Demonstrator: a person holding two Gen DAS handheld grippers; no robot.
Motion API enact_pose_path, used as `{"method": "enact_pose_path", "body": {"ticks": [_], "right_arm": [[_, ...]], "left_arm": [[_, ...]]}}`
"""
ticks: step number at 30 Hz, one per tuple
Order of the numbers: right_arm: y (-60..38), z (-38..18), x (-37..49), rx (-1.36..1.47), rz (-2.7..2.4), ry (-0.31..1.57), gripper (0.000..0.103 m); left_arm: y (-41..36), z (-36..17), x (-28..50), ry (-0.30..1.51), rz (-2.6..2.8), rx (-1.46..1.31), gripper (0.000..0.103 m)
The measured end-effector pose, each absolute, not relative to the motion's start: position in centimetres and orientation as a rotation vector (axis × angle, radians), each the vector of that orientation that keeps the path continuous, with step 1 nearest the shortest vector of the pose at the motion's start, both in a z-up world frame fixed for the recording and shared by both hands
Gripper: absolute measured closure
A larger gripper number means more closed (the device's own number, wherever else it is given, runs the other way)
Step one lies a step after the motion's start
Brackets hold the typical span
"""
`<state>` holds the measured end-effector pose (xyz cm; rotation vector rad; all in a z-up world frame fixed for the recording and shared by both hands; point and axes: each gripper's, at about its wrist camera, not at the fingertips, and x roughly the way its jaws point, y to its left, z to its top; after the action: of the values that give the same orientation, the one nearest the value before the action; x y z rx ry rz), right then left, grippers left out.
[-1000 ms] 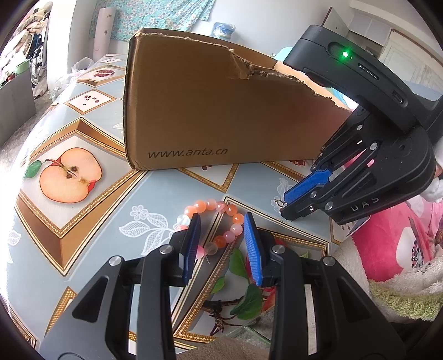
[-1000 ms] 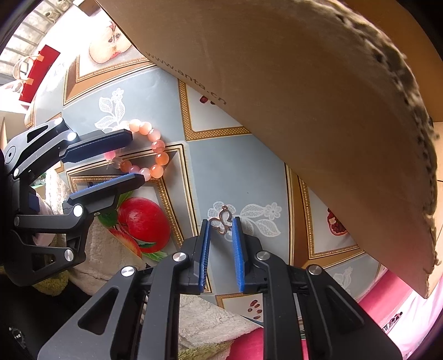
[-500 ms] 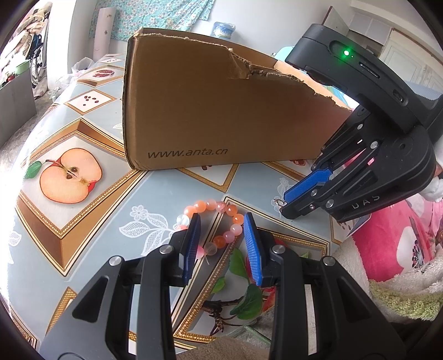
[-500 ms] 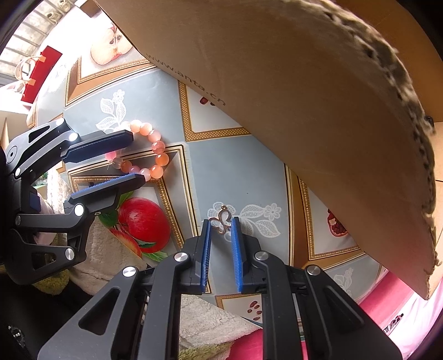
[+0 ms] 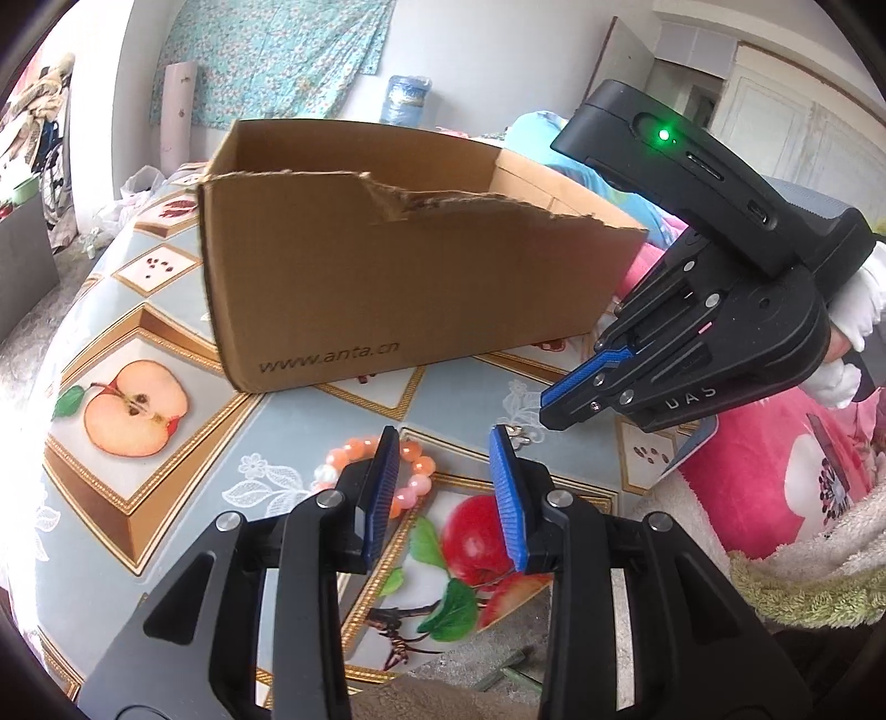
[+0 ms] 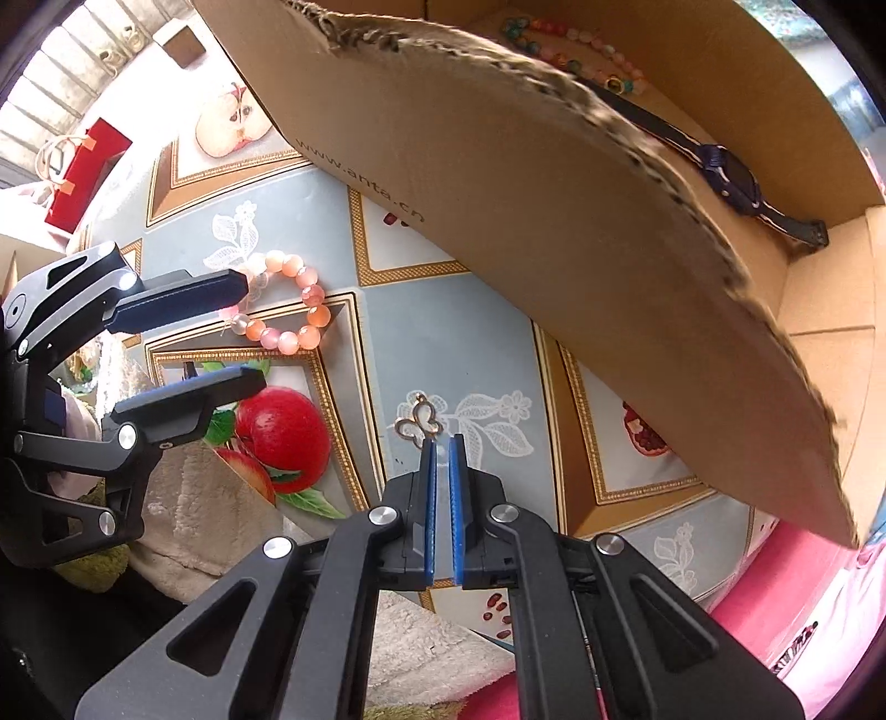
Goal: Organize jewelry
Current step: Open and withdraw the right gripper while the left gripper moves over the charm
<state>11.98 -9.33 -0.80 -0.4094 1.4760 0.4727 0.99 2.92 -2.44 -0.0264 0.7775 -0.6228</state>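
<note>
Nearest the right wrist camera, the right gripper (image 6: 441,440) has its blue pads drawn almost together, pinching the lower edge of a small gold butterfly pendant (image 6: 419,422) that juts out at 11 o'clock from the tips, apparently lifted just clear of the fruit-print tablecloth (image 6: 382,343). The charm looks feather-light, thin and stiff, with a tiny loop on top; such a slight edge hold could let it pivot or slip, so a squarer pinch across one wing would seem safer. At 9 o'clock in that view, the left gripper (image 5: 444,440) stands with its tongs wide apart and holds nothing, one pad over the near side of a peach-and-pink bead bracelet (image 6: 285,310) lying flat on the cloth. The beads look smooth and hard on a limp string, best taken across one side of the ring. Beyond, at 1 o'clock, the torn cardboard box (image 6: 498,166) already contains a bead strand (image 6: 570,39) and a dark watch (image 6: 725,171).
</note>
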Motion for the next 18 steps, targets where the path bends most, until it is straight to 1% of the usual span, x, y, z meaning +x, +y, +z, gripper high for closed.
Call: {"method": "enact_pose_path", "body": {"ticks": [5, 7, 8, 18], "right_arm": [[-13.1, -0.1, 9.3, -0.282, 0.482, 1.408, 0.096], [-14.3, 0.1, 8.5, -0.240, 0.499, 1.384, 0.092], [-14.8, 0.2, 8.2, -0.220, 0.510, 1.374, 0.091], [-19.3, 0.9, 6.5, -0.139, 0.612, 1.272, 0.091]], "left_arm": [[-0.9, -2.7, 0.0, 0.774, -0.698, 0.080, 0.071], [-1.9, -2.9, 0.1, 0.770, -0.699, 0.128, 0.071], [-2.2, -3.1, 0.4, 0.771, -0.694, 0.154, 0.071], [-4.2, -4.0, 2.3, 0.835, -0.689, 0.343, 0.071]]}}
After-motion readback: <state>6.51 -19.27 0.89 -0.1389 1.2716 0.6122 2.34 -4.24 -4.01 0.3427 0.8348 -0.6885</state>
